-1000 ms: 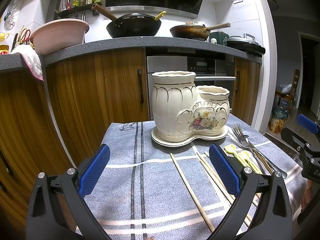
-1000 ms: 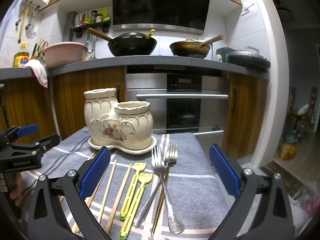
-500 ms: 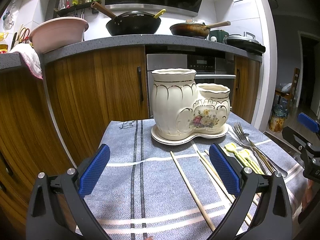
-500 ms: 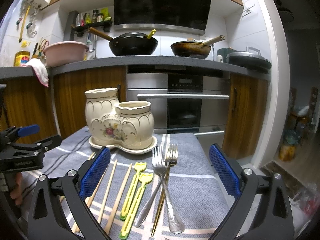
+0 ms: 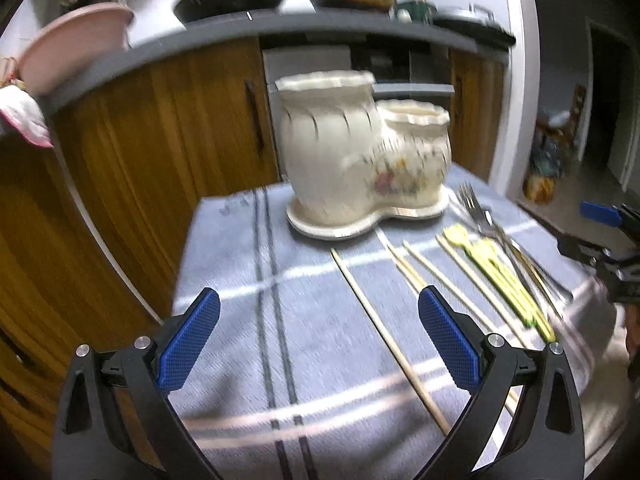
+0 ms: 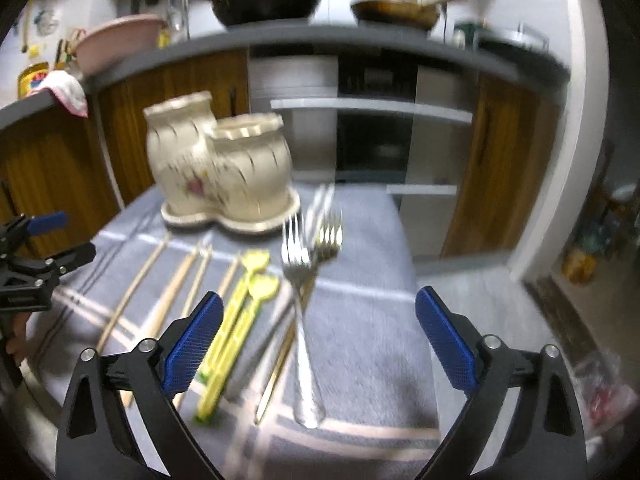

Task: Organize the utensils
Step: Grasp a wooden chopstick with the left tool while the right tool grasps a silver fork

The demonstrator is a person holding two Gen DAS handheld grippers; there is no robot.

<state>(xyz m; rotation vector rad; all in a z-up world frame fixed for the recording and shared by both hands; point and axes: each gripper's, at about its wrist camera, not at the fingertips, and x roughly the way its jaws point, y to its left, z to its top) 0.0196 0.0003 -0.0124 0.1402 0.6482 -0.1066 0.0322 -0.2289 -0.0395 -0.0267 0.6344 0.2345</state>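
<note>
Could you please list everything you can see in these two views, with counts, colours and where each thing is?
Utensil holder: one, cream with floral print, two compartments, on its tray at the back of the cloth.
Chopsticks: about four, wooden, flat on the cloth, left side.
Yellow utensils: two, yellow-green, beside the chopsticks.
Forks: two, one silver, one gold-toned, crossing right of the yellow pair.
Cloth: one, grey-blue with stripes, covering the table.
Basin: one, pink, on the counter.
Wok and pan: one each, dark, on the stove.
Left tool: blue pads, open, holding nothing.
Right tool: blue pads, open, holding nothing.
</note>
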